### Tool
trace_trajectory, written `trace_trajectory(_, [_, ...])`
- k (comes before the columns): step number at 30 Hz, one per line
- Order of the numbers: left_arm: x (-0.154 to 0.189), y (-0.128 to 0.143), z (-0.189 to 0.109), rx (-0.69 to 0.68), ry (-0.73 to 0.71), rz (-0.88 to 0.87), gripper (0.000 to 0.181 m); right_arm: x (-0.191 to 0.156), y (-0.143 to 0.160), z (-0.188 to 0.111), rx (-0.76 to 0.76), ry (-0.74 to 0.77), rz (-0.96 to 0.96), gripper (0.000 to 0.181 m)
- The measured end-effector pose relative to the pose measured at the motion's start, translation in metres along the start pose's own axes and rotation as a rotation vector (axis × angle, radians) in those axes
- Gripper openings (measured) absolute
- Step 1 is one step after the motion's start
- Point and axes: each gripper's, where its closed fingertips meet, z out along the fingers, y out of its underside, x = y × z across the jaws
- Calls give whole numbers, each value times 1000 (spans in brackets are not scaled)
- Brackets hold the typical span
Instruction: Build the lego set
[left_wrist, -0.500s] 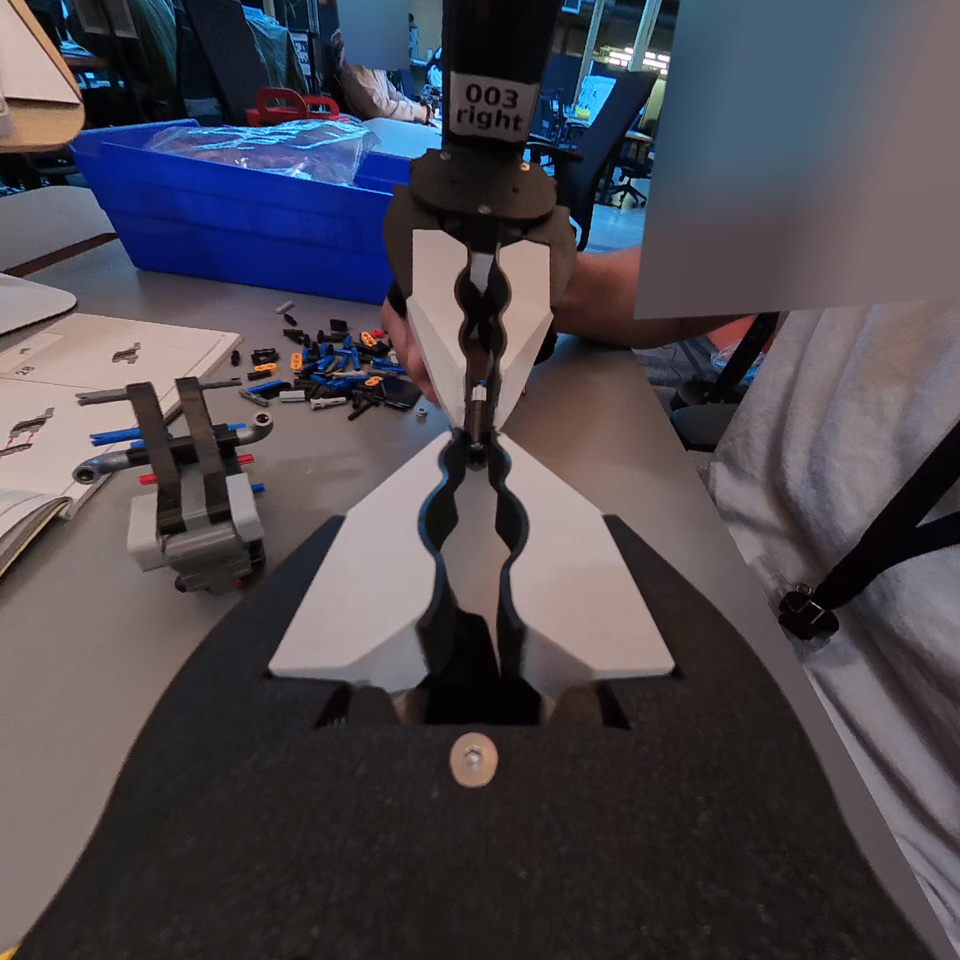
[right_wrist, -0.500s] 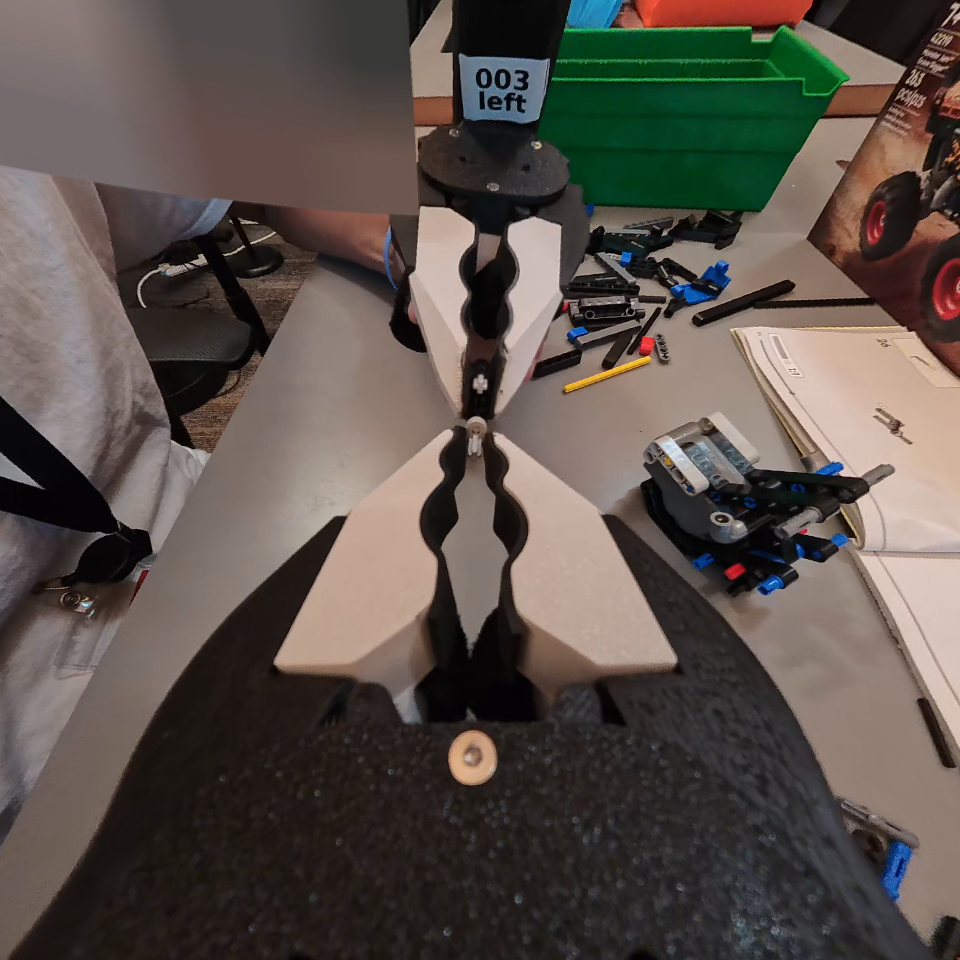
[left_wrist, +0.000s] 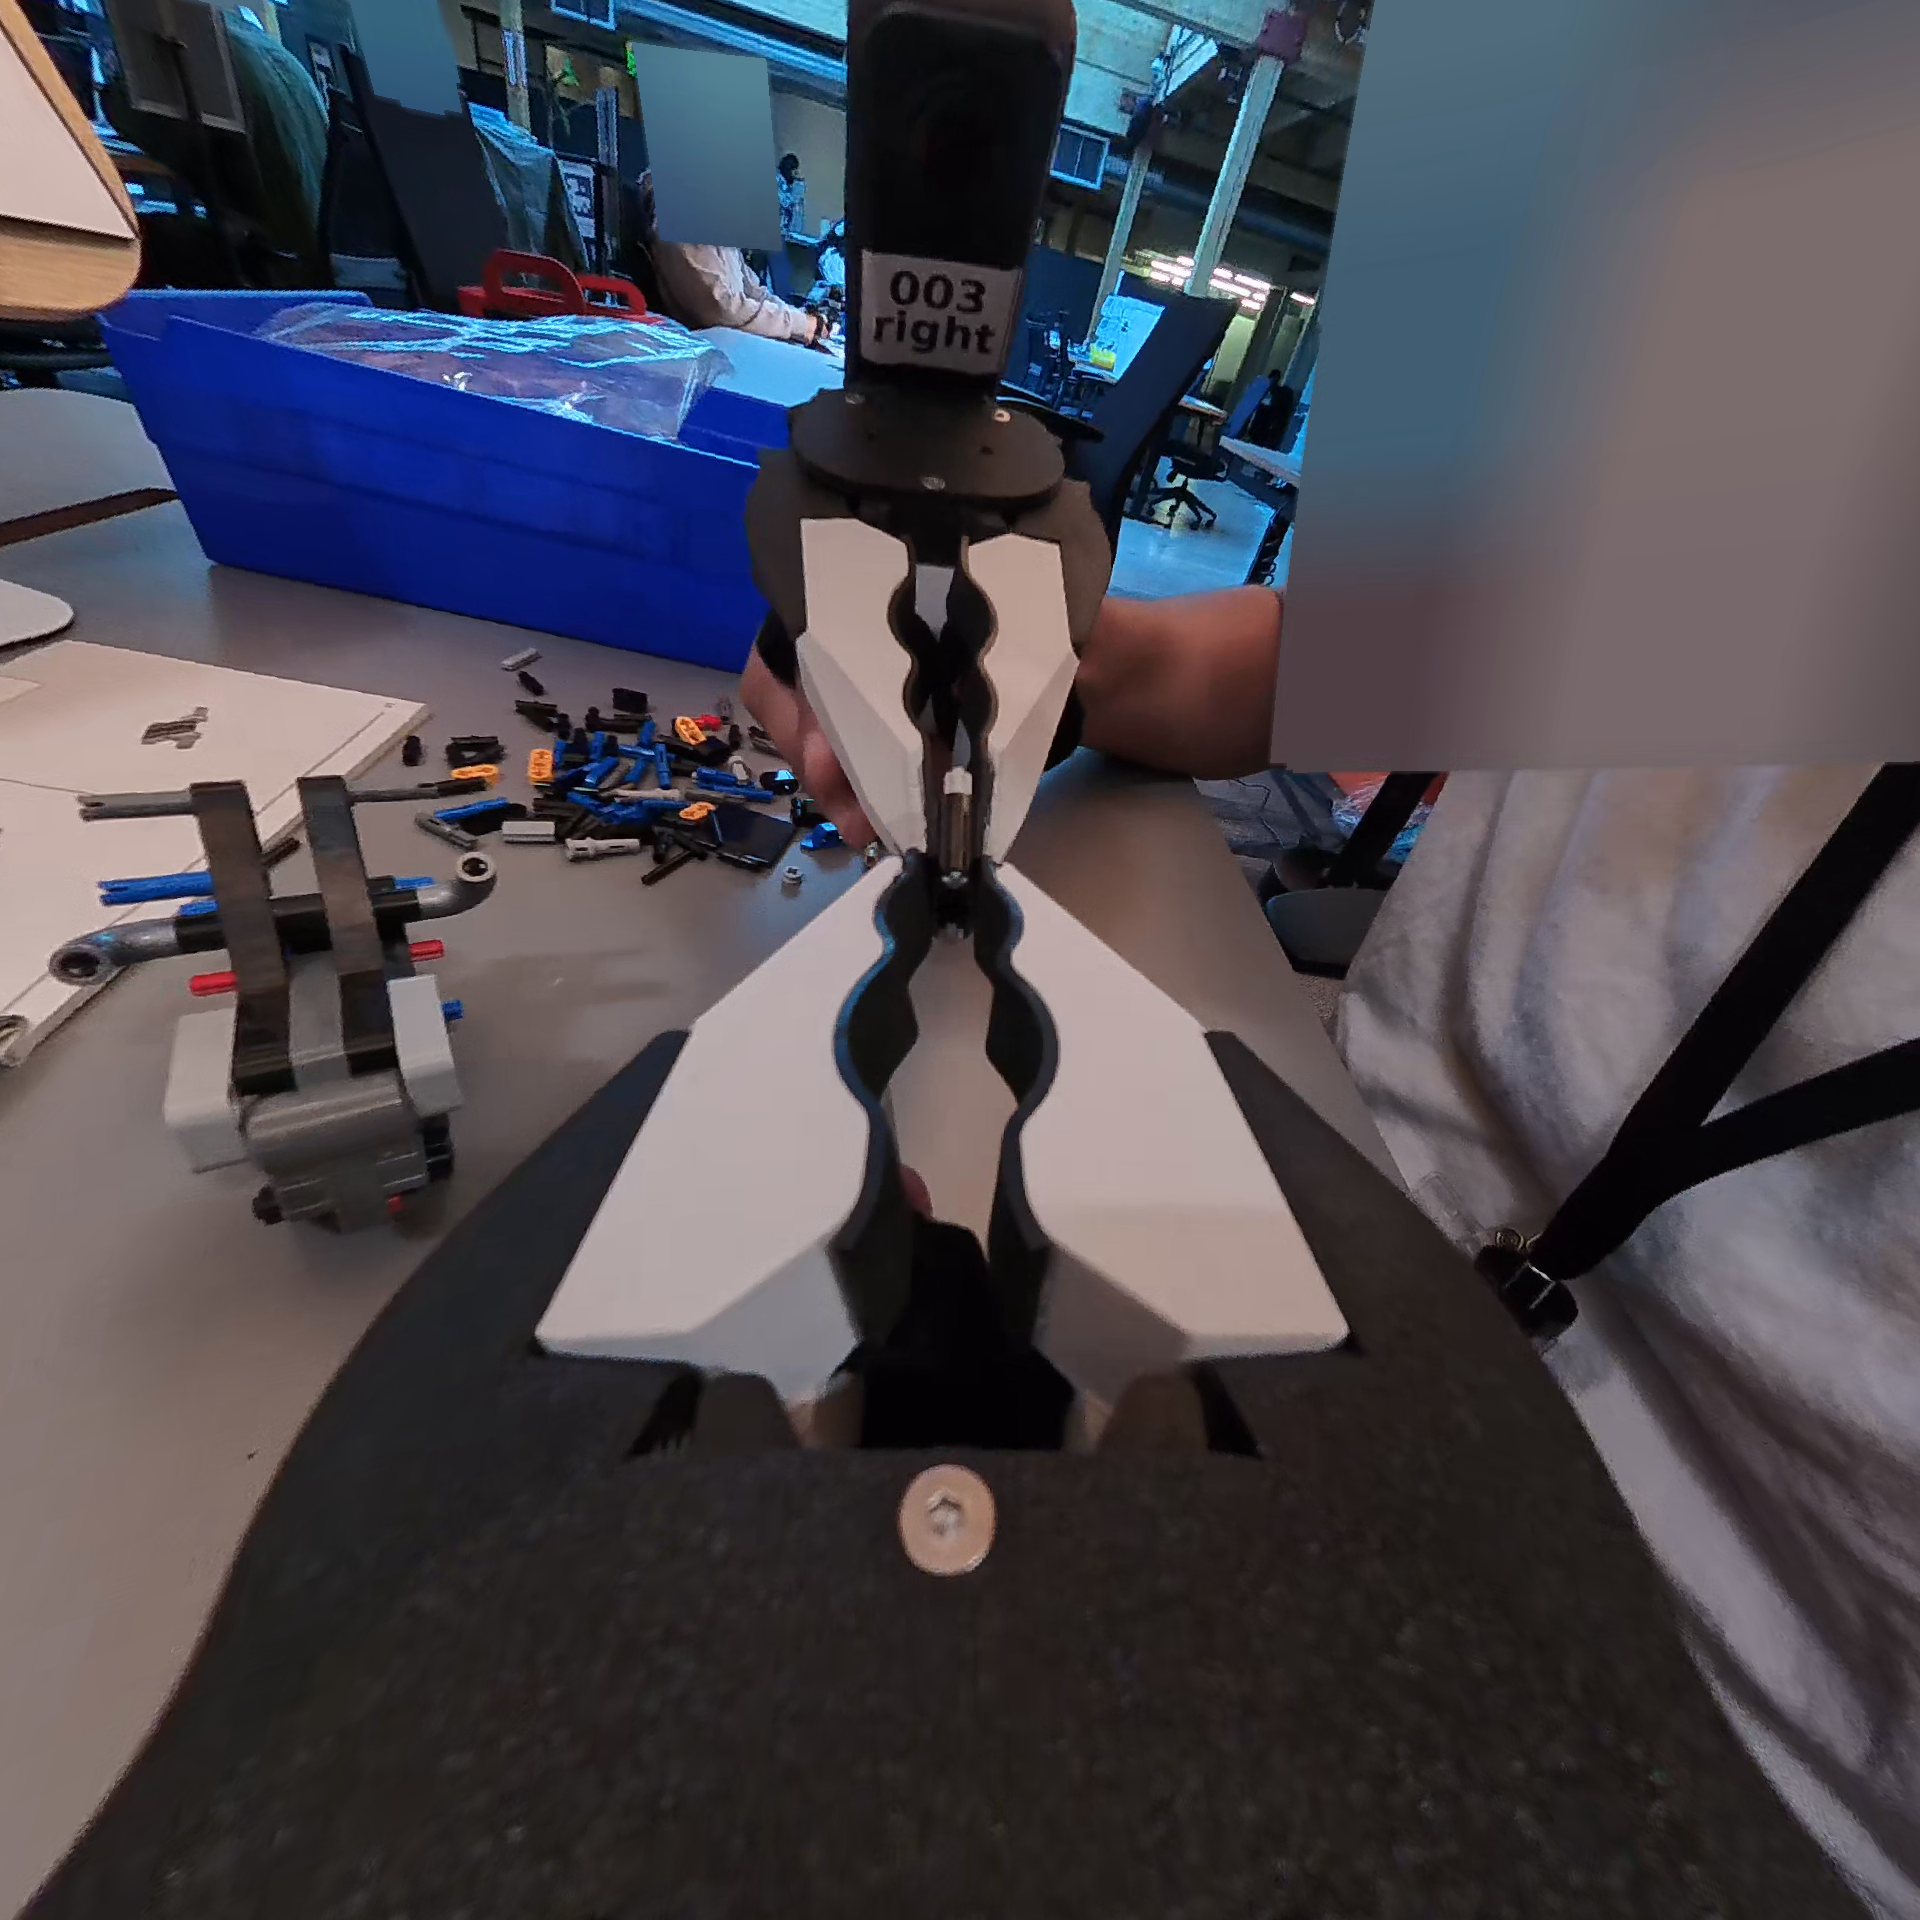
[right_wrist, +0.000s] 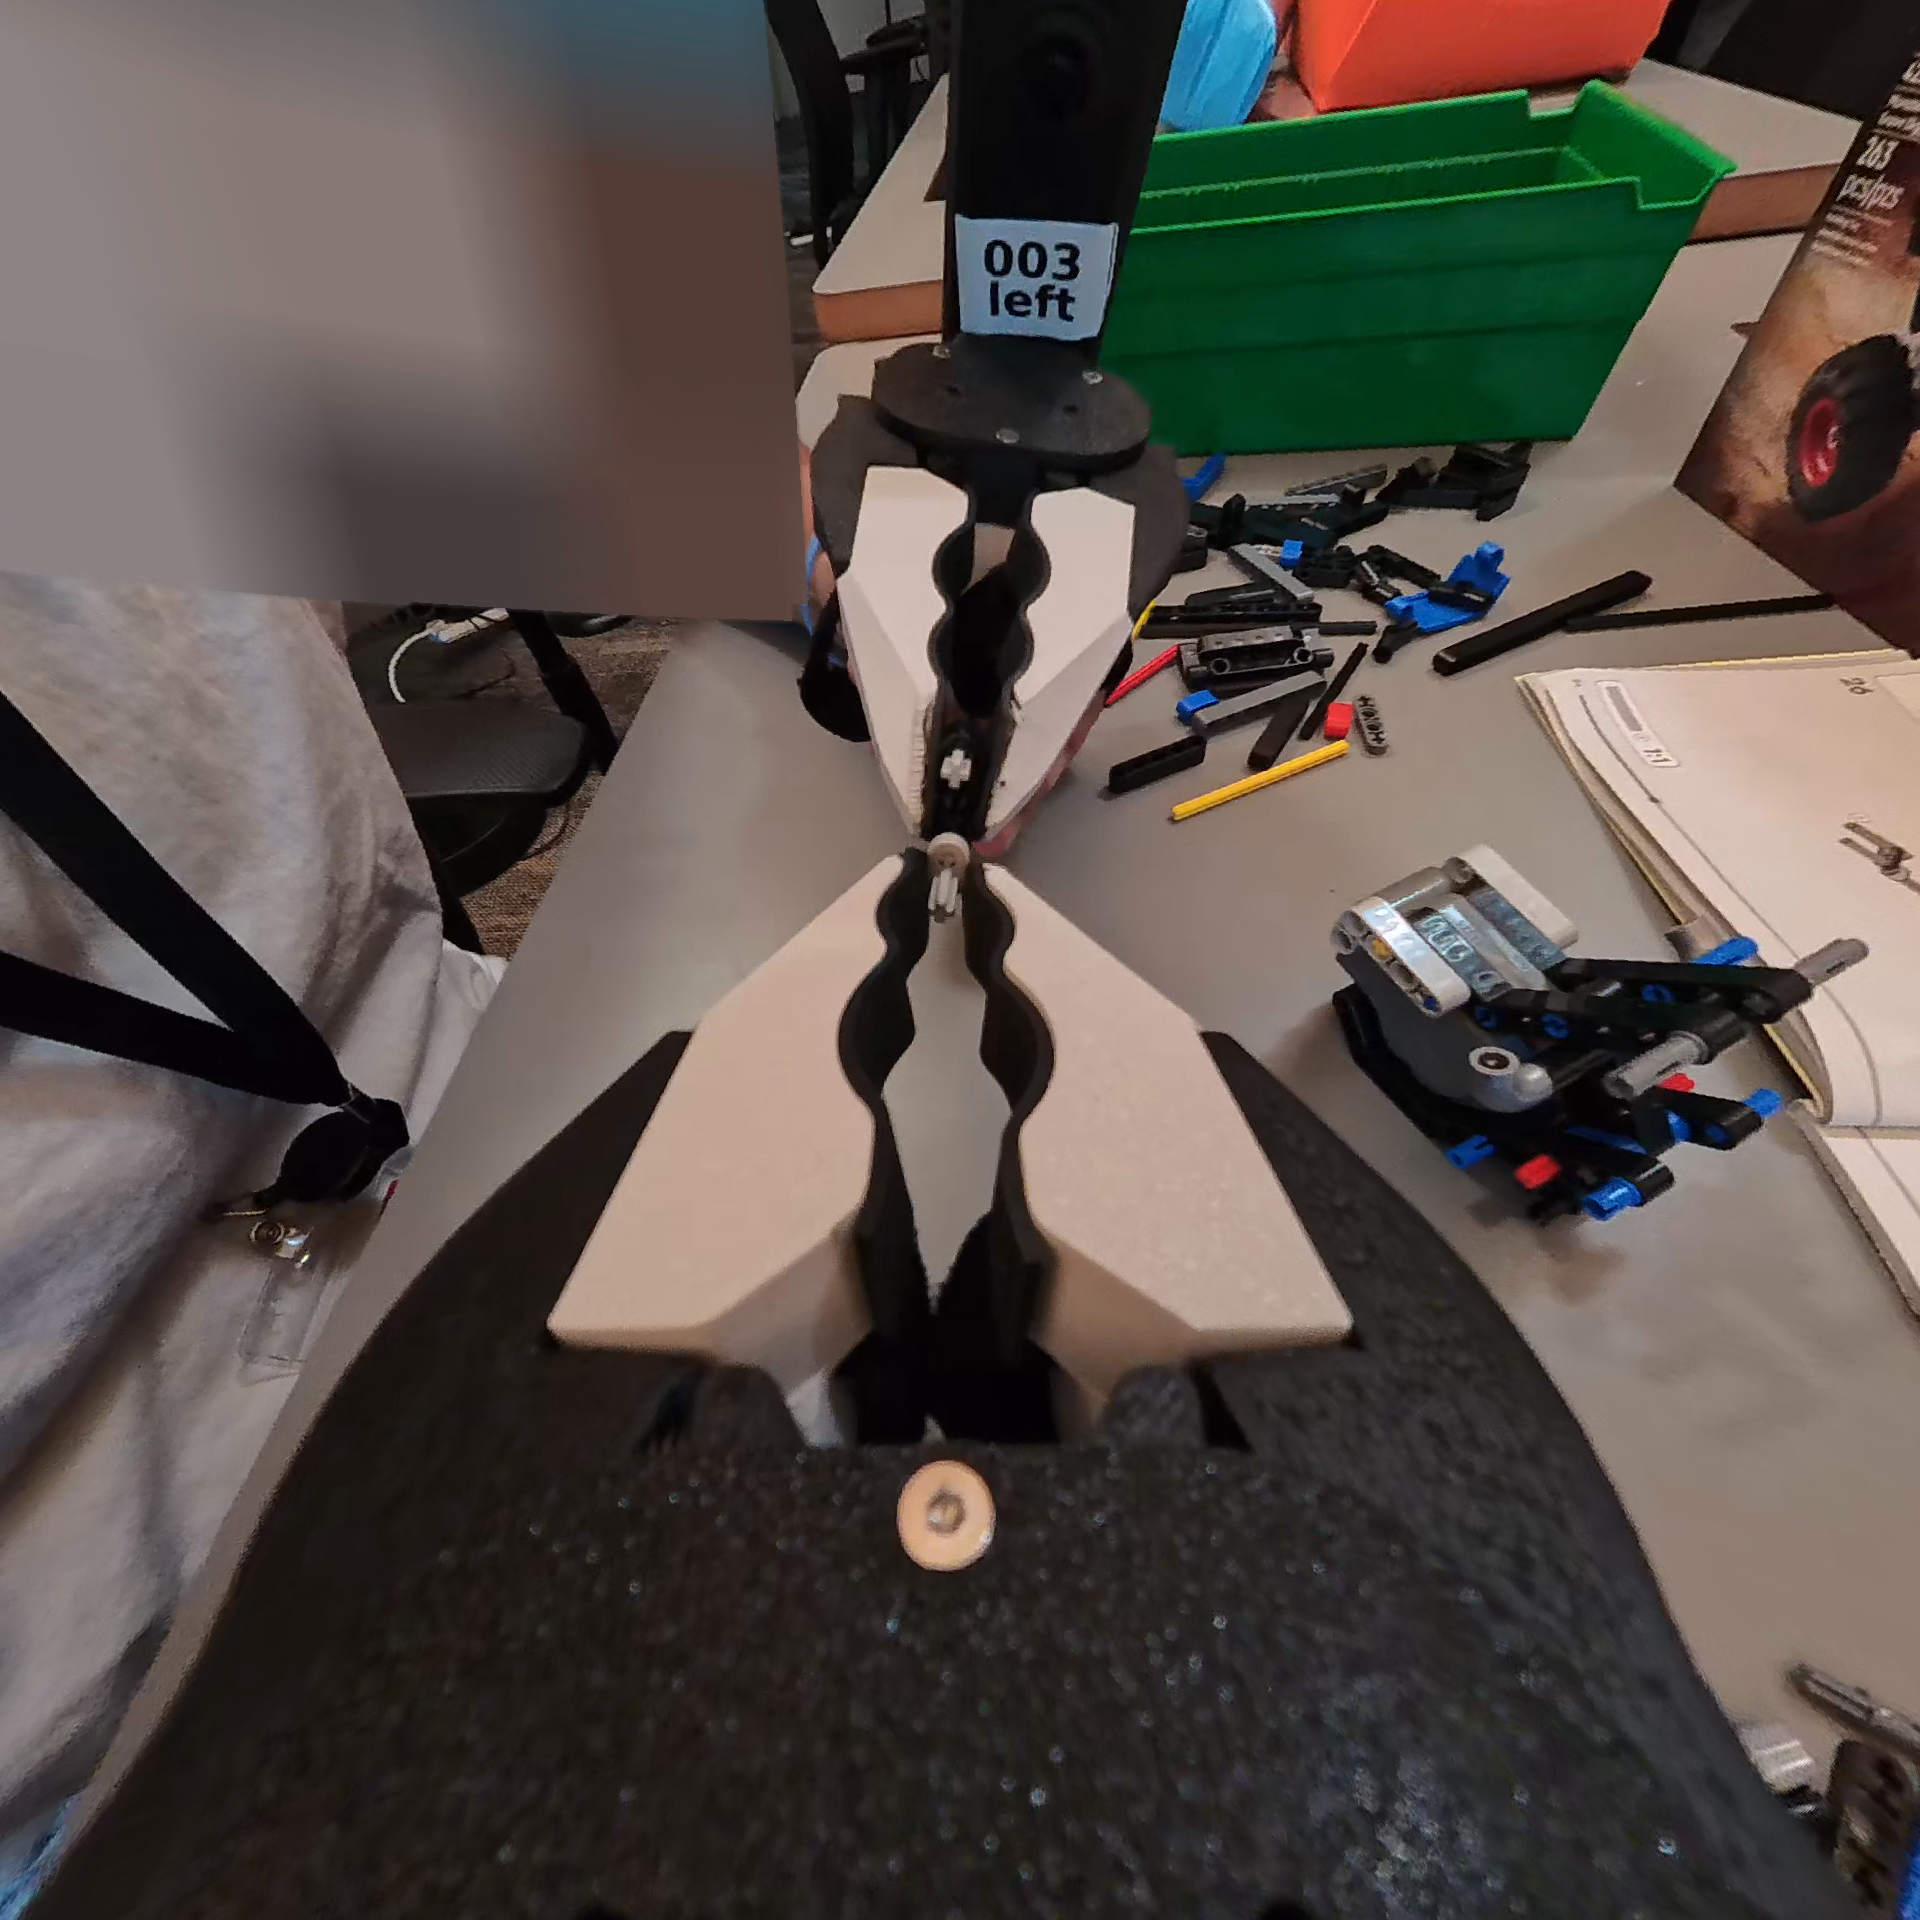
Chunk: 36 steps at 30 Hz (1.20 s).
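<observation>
My left gripper (left_wrist: 948, 883) is shut on a small black lego piece (right_wrist: 954, 769) with a white cross-shaped end. My right gripper (right_wrist: 943, 862) is shut on a light grey pin (right_wrist: 943, 885). The two grippers point at each other, tip to tip, above the grey table (left_wrist: 582, 997). The pin's end meets the black piece. In the left wrist view the right gripper (left_wrist: 956, 847) shows the pin (left_wrist: 956, 805) between its fingers. The partly built grey, black and blue model (left_wrist: 301, 1039) stands on the table to the side; it also shows in the right wrist view (right_wrist: 1538, 1039).
A pile of loose small pieces (left_wrist: 623, 779) lies near a blue bin (left_wrist: 416, 488). More loose beams (right_wrist: 1299, 634) lie before a green bin (right_wrist: 1403, 291). An open instruction booklet (right_wrist: 1745, 831) and the set's box (right_wrist: 1829, 364) are beside the model. A person in a grey shirt (left_wrist: 1662, 1039) is at the table's edge. Less than 4 cm separates the two grippers' tips.
</observation>
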Motion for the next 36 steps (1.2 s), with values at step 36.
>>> trace_trajectory(36, [-34,-7,-13,63,-16,-266,28,26,-4,-7,107,13,211,6])
